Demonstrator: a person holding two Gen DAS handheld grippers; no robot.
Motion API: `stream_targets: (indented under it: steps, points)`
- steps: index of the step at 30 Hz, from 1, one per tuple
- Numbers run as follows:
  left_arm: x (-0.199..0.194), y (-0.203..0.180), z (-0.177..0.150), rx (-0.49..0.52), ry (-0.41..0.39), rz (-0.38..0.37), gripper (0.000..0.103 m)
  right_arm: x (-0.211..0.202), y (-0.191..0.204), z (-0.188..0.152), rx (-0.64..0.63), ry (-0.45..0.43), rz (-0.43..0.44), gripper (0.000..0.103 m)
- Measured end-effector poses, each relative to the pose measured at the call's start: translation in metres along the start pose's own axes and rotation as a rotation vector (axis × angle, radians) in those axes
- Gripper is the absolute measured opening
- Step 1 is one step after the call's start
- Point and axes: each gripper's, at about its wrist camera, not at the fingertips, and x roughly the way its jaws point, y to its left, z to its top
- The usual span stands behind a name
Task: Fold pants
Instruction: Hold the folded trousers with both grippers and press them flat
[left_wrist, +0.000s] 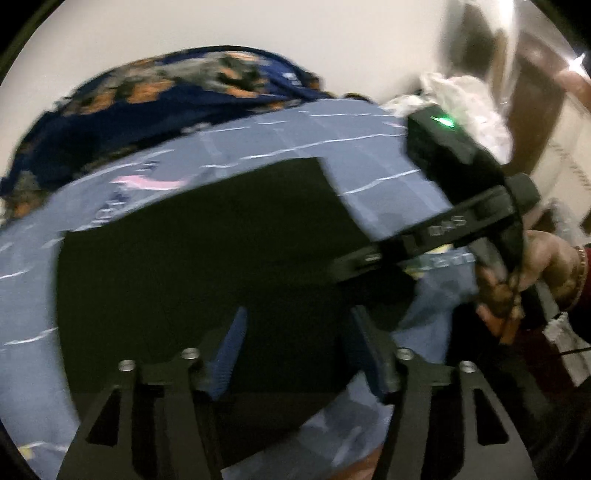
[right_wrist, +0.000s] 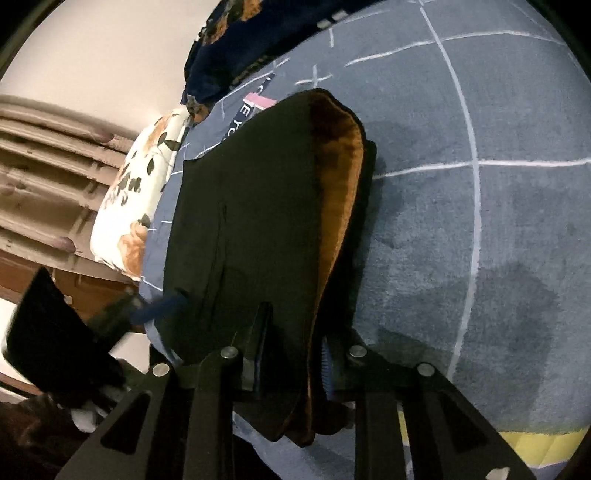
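The right claw (right_wrist: 295, 365) was clamped on the black pants (right_wrist: 258, 206), already folded narrow on the bed (right_wrist: 480, 221), a further fold seemingly left; the left claw (left_wrist: 295, 354), at nine o'clock, stood apart.

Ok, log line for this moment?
pants: partly folded on blue bedspread | right gripper: shut on pants edge | left gripper: open, above pants

Grey-blue blanket (right_wrist: 461, 229) with white lines, navy floral quilt (left_wrist: 155, 107), white floral pillow (right_wrist: 136, 206)
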Motion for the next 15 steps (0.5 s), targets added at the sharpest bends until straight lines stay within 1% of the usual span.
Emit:
stream_targets:
  steps: [4,7,12,15]
  points:
    - [-0.023,0.039,-0.004,-0.044,-0.010,0.115,0.063,-0.001,0.002,-0.004,-0.023,-0.027,-0.006,0.020]
    - [-0.036,0.066,-0.010,-0.071,-0.020,0.223,0.064,-0.003,0.003,-0.006,-0.023,-0.042,-0.024,0.020]
    - [-0.042,0.103,-0.017,-0.108,-0.017,0.338,0.066,-0.003,0.002,-0.008,0.005,-0.063,-0.018,0.020]
    - [-0.043,0.114,-0.021,-0.114,-0.012,0.376,0.068,-0.005,0.000,-0.009,0.018,-0.075,-0.018,0.020]
